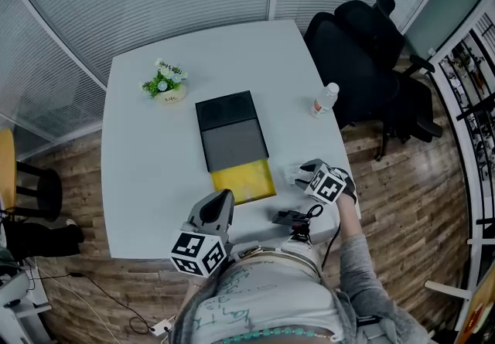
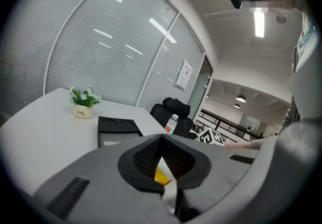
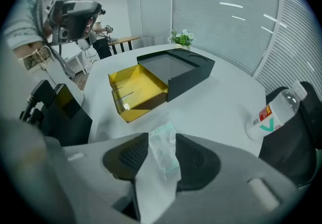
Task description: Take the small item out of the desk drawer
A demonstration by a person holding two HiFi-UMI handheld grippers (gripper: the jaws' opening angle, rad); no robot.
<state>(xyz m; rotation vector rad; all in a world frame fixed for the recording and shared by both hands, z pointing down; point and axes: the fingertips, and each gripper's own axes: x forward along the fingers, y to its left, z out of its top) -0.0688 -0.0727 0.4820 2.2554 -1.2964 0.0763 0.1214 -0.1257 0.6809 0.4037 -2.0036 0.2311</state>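
A black desk drawer unit (image 1: 230, 130) sits mid-table with its yellow drawer (image 1: 244, 180) pulled out toward me. In the right gripper view the yellow drawer (image 3: 138, 89) looks nearly bare. A small clear plastic packet (image 3: 165, 160) lies on the white table just before it. My right gripper (image 3: 162, 136) hangs over the packet with its jaws open, the pads off it. In the head view the right gripper (image 1: 304, 175) is right of the drawer. My left gripper (image 1: 223, 197) hovers at the table's near edge, shut and empty, its tips meeting (image 2: 162, 140).
A potted flower (image 1: 165, 86) stands behind the unit at the left. A water bottle (image 1: 325, 99) stands near the right edge by a black office chair (image 1: 371, 56). A black device (image 1: 292, 219) with a cable rests at the table's front edge.
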